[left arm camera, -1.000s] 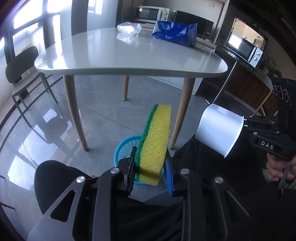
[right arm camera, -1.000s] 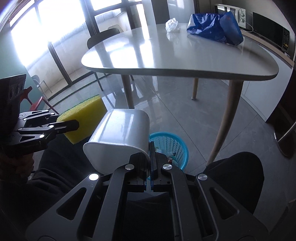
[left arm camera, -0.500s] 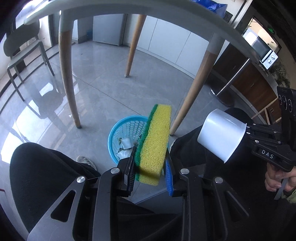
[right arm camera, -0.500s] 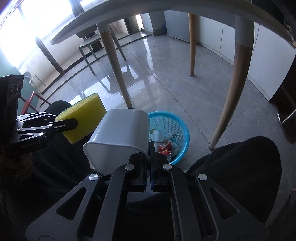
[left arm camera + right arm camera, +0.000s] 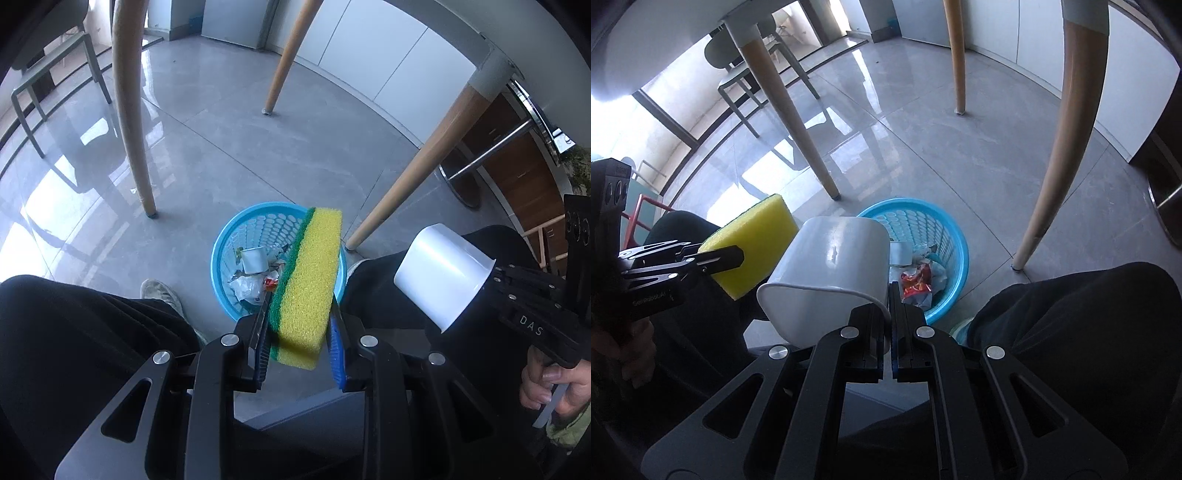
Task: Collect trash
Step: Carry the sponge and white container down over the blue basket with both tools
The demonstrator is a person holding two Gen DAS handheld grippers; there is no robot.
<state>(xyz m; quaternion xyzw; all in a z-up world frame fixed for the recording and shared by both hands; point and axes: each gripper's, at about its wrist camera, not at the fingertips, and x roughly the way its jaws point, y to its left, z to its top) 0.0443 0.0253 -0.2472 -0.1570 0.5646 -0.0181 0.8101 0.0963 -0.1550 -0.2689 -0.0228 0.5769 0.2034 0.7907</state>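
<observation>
**Sponge and cup held above the waste basket**

The sponge [image 5: 308,284], yellow foam with a green scouring face, is pinched across its thickness by the left tool [image 5: 297,343], most of it sticking out past the pads. It looks light, soft and springy, so a grip low on the block holds it well. The white plastic cup [image 5: 831,273] hangs from the right tool [image 5: 888,332], whose jaws are pressed together on the thin rim wall alone. It is probably light and fairly stiff, but smooth, and liable to swing on so small a hold.

Both hang over the person's knees, just short of the blue basket [image 5: 221,258], which stands on the glossy grey tiled floor and already holds wrappers. Wooden table legs [image 5: 1067,140] stand close around it. A chair [image 5: 55,62] is well apart, by the bright windows.
</observation>
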